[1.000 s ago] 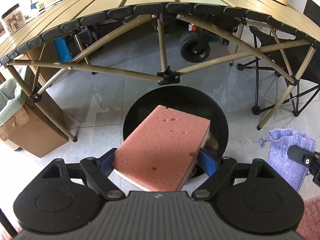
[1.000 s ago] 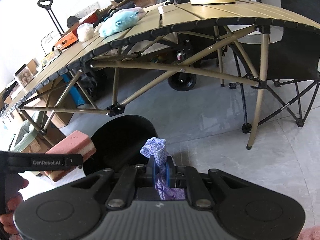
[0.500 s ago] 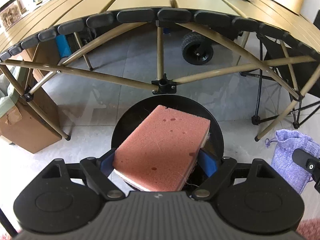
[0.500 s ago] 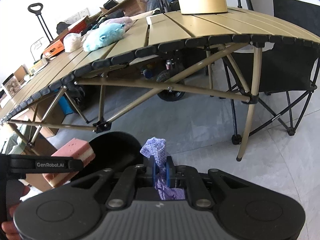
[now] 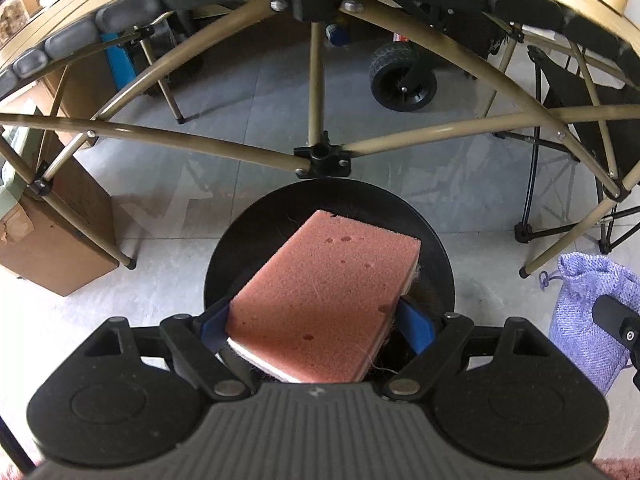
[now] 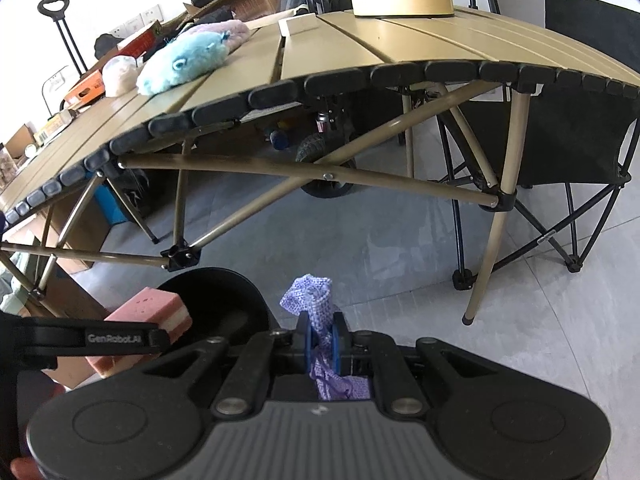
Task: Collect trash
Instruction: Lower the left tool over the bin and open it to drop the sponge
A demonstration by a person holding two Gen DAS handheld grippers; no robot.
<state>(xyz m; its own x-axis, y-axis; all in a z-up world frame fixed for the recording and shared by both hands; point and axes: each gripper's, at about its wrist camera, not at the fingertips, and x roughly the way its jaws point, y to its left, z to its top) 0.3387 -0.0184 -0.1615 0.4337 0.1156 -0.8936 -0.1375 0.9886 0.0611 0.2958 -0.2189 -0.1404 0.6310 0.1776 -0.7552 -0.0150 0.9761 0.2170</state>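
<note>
Left wrist view
- left gripper (image 5: pixel 320 320): its blue pads are clamped on the long sides of a sponge, jaws standing wide because the sponge is wide.
- sponge (image 5: pixel 324 304): salmon-pink foam block, pitted with a few small holes on top, with a white layer and a thin dark scrub layer showing along the lower edge. It sticks out forward and tilts up a bit.
- trash bin (image 5: pixel 248 240): round and black, open top, sitting on the grey tile floor right under the sponge. Some dark fuzzy stuff shows inside, can't tell what it is.
- pouch (image 5: pixel 584 320): lilac knitted drawstring pouch at the right edge, hanging from the tip of the other gripper.
- folding table (image 5: pixel 192 142): tan tube frame arches over the bin, black end caps along the slat edge.
- cardboard box (image 5: pixel 52 240): on the floor to the left.

Right wrist view
- right gripper (image 6: pixel 322 340): fingers squeezed together on the neck of the pouch (image 6: pixel 310 300), crumpled top poking out in front, the rest behind the pads.
- sponge (image 6: pixel 156 312): pink over white, held over the left rim of the trash bin (image 6: pixel 224 292).
- left gripper: only its black arm shows at the left.
- plush toy (image 6: pixel 184 62): light blue, lying on the tabletop.
- camp chair (image 6: pixel 576 144): black, off to the right.
</note>
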